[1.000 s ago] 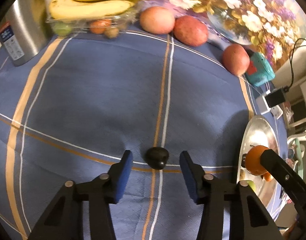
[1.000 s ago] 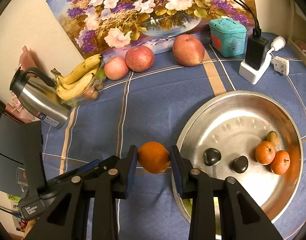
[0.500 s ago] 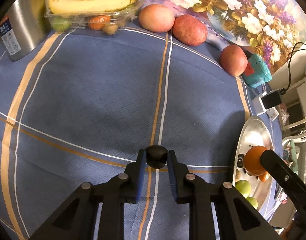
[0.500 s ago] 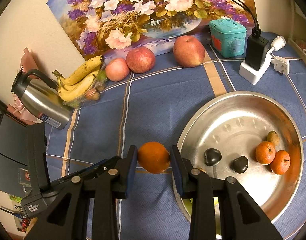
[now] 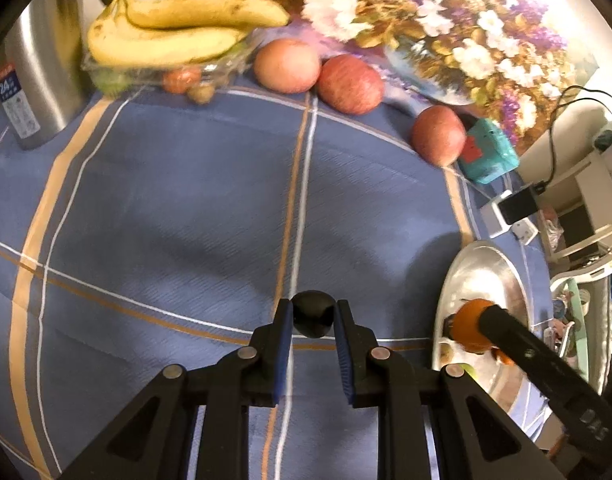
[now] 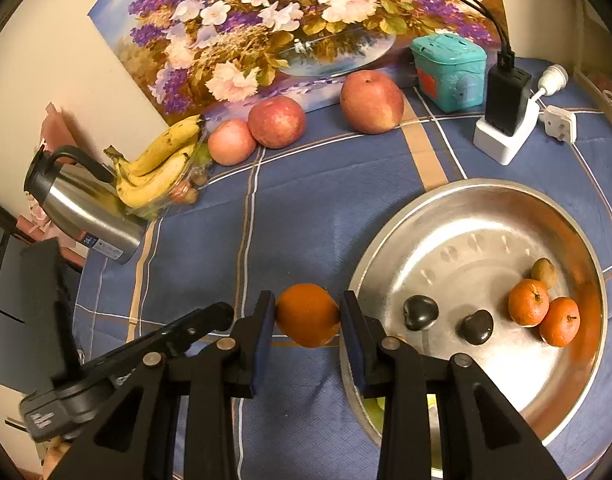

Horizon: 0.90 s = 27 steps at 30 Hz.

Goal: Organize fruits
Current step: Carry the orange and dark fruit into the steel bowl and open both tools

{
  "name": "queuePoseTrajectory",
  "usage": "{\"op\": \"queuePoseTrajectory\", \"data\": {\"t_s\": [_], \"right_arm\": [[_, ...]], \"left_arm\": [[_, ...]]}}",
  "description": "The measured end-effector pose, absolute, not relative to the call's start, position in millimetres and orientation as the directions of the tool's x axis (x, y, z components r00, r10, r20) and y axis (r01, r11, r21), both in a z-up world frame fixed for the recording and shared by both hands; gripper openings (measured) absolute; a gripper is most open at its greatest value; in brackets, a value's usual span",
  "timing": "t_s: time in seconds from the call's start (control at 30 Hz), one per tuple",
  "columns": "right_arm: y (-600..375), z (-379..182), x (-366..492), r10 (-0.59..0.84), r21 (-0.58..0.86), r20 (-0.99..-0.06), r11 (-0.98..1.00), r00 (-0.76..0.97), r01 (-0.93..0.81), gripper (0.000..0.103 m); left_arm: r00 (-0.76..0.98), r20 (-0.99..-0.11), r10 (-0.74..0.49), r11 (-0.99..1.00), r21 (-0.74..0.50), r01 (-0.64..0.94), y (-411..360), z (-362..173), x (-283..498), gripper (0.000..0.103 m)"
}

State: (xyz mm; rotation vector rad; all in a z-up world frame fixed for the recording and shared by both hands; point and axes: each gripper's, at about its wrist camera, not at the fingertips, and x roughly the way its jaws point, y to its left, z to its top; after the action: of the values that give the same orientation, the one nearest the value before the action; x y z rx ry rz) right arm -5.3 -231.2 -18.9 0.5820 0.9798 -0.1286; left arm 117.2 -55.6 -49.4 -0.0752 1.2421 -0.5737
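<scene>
Blue cloth covers the counter (image 5: 185, 184), and on it the small dark fruit (image 5: 312, 319) sits pinched tight in the left claw (image 5: 313, 322). Lift it slowly and level, then carry it to the silver bowl (image 6: 482, 196) — the right claw (image 6: 308, 316) grips an orange (image 6: 307, 315) beside the rim, so keep the two apart.

We saw a table with a blue cloth (image 6: 306, 208) with white and tan lines. On it lay three apples (image 6: 276, 121) by a flower picture (image 6: 289, 20). A clear box with bananas (image 6: 157, 172) on top sat beside a silver jug (image 6: 85, 208). A big silver bowl (image 6: 586, 360), a teal box (image 6: 450, 72) and a white charger stand (image 6: 504, 142) sat there too.
</scene>
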Motion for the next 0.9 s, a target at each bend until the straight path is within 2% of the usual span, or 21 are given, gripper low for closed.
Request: {"op": "queuePoseTrajectory", "data": {"t_s": [0.47,0.9], "right_arm": [[-298.5,-39.6,-38.6,0.018,0.343,-0.865,0.753,0.502,0.562,0.035],[-322.4,-44.4,-48.3,0.009,0.382,-0.845,0.711,0.535,0.591,0.035]], "left_arm": [[0.179,-0.849,-0.497,0.772,-0.338,0.539,-117.5,-21.6,79.4,0.023],[0.148,-0.858,-0.492,0.685,-0.277,0.674,-172.8,-35.2,39.2,0.023]]}}
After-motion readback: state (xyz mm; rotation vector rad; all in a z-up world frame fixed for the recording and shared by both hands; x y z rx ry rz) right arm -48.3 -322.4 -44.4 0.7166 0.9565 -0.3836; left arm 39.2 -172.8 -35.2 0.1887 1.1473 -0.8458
